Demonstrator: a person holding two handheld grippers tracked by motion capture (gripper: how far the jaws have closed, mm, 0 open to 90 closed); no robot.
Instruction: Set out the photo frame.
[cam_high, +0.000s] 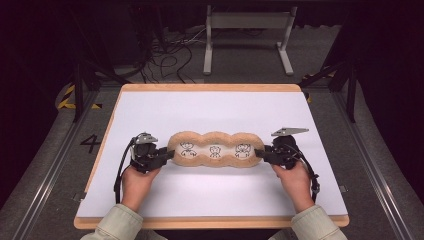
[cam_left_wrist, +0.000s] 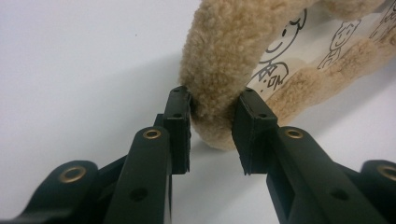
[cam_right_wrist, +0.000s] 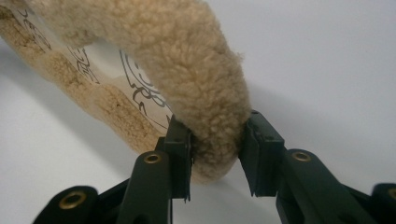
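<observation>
At the centre of the frame, my left gripper (cam_high: 169, 154) and right gripper (cam_high: 259, 153) each pinch an end of the fleecy tan mat (cam_high: 215, 149) on the white table (cam_high: 165, 197), and I judge an even, level pull keeps it flat.

Table (cam_high: 150, 110) brightly, evenly lit; surroundings dark; soft shadows; high view slightly blurred, close-ups sharper.

a white-topped table (cam_high: 215, 112) with a pale wooden edge stands on grey carpet (cam_high: 47, 165). at the far side a light grey metal frame (cam_high: 247, 37) rests on two feet, with black cables (cam_high: 167, 62) tangled on the floor to its left. yellow-black hazard tape (cam_high: 67, 97) marks the left floor. beyond, the room falls dark.
</observation>
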